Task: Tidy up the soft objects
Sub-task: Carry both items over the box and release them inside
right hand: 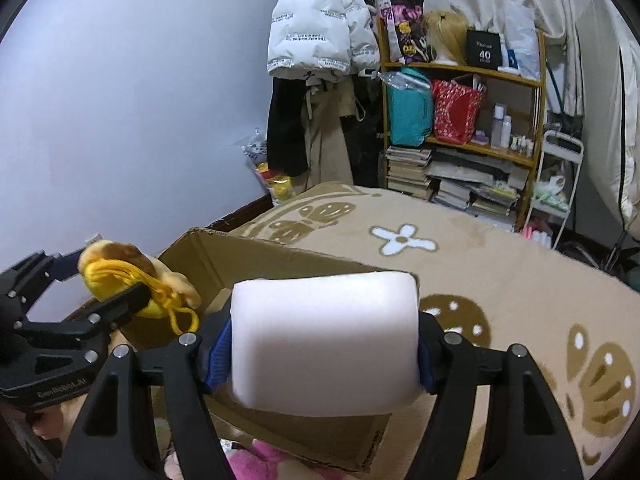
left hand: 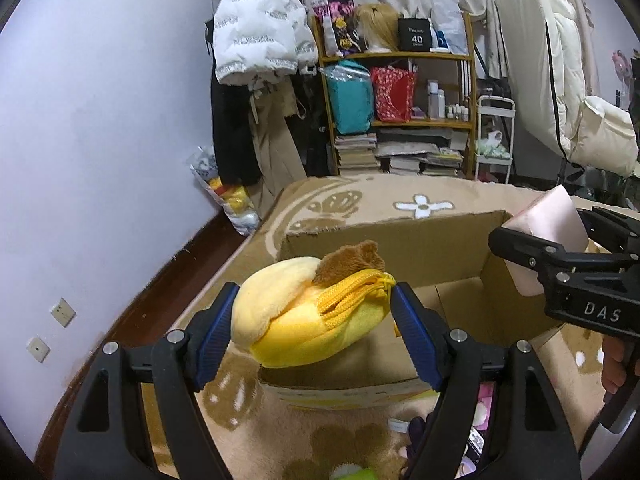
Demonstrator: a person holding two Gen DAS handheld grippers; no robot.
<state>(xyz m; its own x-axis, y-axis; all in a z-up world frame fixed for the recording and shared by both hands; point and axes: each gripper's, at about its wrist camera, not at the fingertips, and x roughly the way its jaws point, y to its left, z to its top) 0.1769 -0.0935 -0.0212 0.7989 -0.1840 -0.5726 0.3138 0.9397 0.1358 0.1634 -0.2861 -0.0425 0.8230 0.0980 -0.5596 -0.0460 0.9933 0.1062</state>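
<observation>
My left gripper is shut on a yellow plush pouch with a brown ear and a zipper, held over the near left corner of an open cardboard box. My right gripper is shut on a pale pink foam block, its blue pads pressing both sides, above the box's near right edge. The left wrist view shows the block in the right gripper at the right. The right wrist view shows the pouch in the left gripper at the left. The box floor that shows is bare.
The box stands on a beige flowered rug. More soft toys lie near the bottom edge, a pink one among them. A bag of plush toys leans on the wall, beside hung coats, a wooden shelf and a white cart.
</observation>
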